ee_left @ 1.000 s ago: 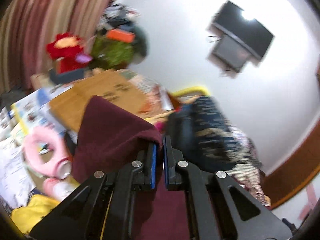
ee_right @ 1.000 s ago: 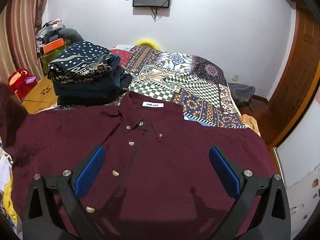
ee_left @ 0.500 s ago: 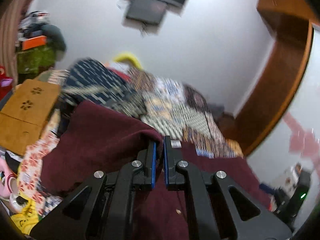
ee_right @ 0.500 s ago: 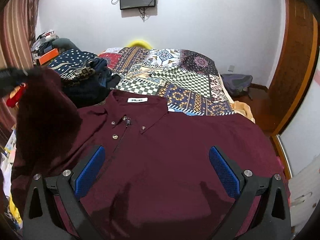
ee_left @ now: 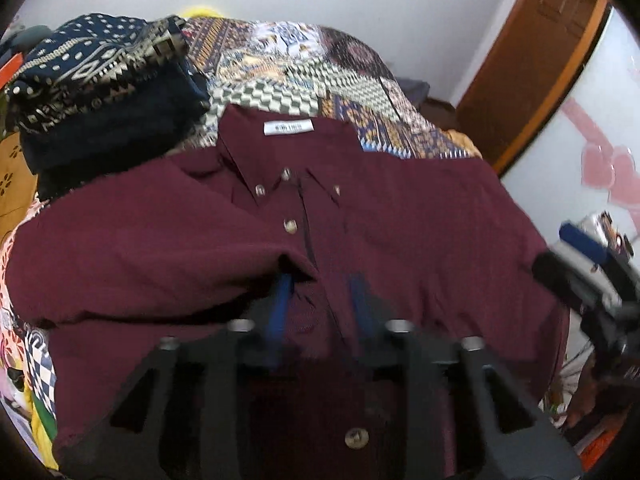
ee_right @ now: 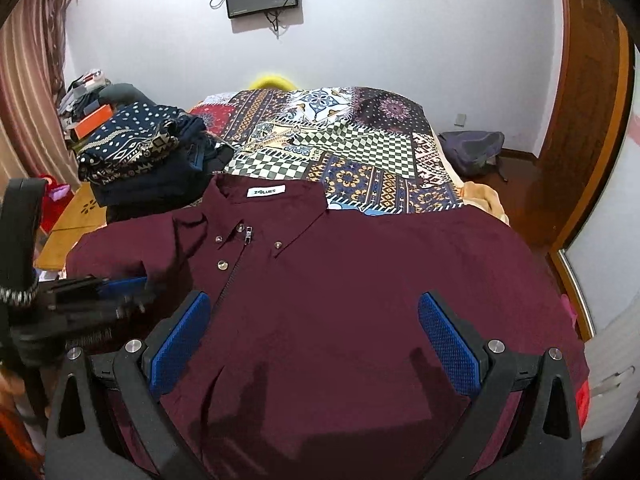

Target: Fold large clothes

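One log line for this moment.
left gripper: jaws just opening, sleeve released | right gripper: open over shirt | bed

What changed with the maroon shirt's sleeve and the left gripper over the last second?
The left gripper carried the sleeve in from the side and laid it across the maroon shirt. Its jaws have just been opening and no longer pinch the cloth. The right gripper is open above the shirt as before; the stack of folded clothes is unchanged.

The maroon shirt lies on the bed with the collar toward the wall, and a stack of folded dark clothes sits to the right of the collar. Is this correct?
Not quite. In the right wrist view the stack of folded dark clothes sits to the left of the collar, not the right. The rest holds: the maroon shirt lies on the bed, collar toward the wall.
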A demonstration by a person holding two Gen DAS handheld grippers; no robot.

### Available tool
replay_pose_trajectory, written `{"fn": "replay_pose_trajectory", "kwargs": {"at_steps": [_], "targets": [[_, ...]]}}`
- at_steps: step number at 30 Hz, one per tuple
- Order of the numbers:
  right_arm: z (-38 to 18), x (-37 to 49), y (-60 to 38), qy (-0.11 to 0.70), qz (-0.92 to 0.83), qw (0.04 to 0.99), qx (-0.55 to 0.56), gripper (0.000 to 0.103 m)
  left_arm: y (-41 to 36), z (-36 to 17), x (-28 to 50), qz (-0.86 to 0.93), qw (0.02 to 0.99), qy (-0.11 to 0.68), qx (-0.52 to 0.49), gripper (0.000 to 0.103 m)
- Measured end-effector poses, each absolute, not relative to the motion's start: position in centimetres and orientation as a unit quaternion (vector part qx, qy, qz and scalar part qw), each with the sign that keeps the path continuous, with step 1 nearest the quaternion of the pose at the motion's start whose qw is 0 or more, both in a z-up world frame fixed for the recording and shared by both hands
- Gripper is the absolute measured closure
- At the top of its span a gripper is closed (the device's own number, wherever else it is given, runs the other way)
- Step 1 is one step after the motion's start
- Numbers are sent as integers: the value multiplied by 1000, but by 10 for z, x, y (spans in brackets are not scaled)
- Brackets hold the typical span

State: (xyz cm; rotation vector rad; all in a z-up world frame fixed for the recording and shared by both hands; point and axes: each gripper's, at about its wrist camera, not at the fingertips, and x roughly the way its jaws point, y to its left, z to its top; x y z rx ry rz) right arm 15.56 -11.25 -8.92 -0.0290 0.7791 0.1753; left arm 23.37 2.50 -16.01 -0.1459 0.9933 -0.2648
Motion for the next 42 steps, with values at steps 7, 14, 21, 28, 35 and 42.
{"fn": "replay_pose_trajectory", "kwargs": {"at_steps": [7, 14, 21, 28, 35, 42], "targets": [[-83, 155, -100, 368, 93, 924, -41, 0, 38, -135, 214, -103, 886, 450, -50, 33], [-71, 161, -73, 352, 107, 927, -73, 0, 91, -95, 196, -37, 921, 386, -41, 17], [-61, 172, -18, 332, 148, 924, -118, 0, 162, -92, 173, 38, 929, 364, -51, 12], [-78, 178, 73, 329, 231, 892, -204, 0, 228, -109, 151, 88, 922, 368, -86, 12], [-114, 184, 155, 349, 304, 833, -303, 0, 274, -131, 129, 119, 910, 378, -120, 12], [-146, 191, 222, 396, 359, 766, -357, 2, 310, -152, 114, 148, 897, 388, -154, 12]]}}
